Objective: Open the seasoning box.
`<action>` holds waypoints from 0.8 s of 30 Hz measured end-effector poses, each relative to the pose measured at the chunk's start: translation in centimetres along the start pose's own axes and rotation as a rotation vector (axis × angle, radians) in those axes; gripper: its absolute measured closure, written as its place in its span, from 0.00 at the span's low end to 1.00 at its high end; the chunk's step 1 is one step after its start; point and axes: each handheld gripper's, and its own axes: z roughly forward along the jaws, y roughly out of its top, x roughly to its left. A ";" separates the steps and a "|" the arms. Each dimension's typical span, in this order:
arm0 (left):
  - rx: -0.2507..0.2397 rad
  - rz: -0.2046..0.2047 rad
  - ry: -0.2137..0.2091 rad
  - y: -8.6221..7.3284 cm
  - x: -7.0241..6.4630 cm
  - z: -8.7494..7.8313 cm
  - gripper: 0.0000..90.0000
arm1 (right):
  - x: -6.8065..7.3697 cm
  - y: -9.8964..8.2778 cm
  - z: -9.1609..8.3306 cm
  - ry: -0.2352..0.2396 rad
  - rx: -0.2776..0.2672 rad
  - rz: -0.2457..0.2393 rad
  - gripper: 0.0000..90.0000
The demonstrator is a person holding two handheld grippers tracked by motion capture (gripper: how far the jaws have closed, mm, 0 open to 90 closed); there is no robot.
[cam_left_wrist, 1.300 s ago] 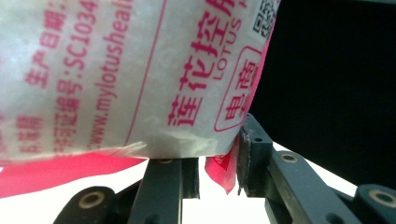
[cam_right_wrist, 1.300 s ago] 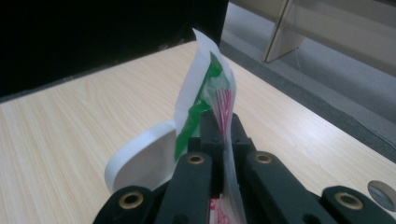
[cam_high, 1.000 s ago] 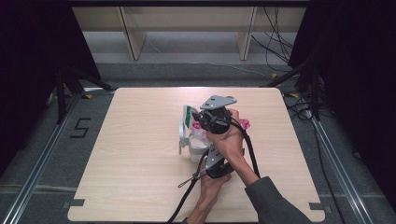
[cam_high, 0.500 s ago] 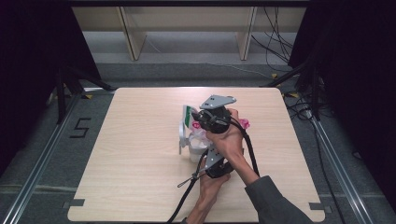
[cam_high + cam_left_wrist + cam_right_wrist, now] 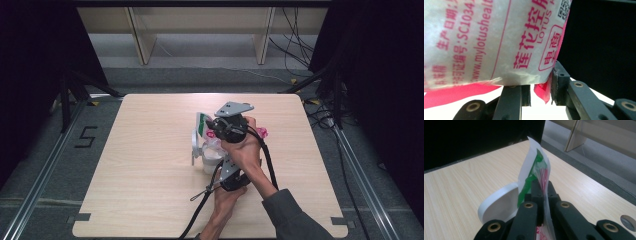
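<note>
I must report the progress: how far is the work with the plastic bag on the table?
Done: both tools grip the printed plastic bag; the right tool pinches its green-striped top edge, the left tool clamps the red lower edge. In hand: holding it upright beside the white cup. Left: whether it gets opened or poured cannot be told.

In the high view the right gripper (image 5: 231, 126) and the hand (image 5: 245, 150) that holds it cover most of the bag (image 5: 201, 125), so its shape is not clear. The left gripper (image 5: 231, 179) is partly under this hand. In the left gripper view the bag (image 5: 486, 37) is cut off by the top and left edges, and the near print is blurred. The white cup (image 5: 209, 163) is half hidden; its contents cannot be seen.
</note>
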 end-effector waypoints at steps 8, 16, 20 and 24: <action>-0.012 -0.004 -0.004 -0.1 0.0 0.1 0.81 | 0.1 -0.1 0.2 -0.006 0.015 -0.013 1.00; 0.002 0.004 0.016 0.0 0.0 -0.1 0.81 | 0.0 0.0 0.2 -0.011 -0.015 -0.005 1.00; 0.005 0.004 0.023 0.1 -0.1 -0.2 0.81 | 0.0 0.0 0.0 -0.007 -0.011 -0.010 1.00; -0.011 0.007 0.001 0.1 0.0 -0.1 0.81 | 0.1 0.0 0.0 -0.006 -0.006 -0.003 1.00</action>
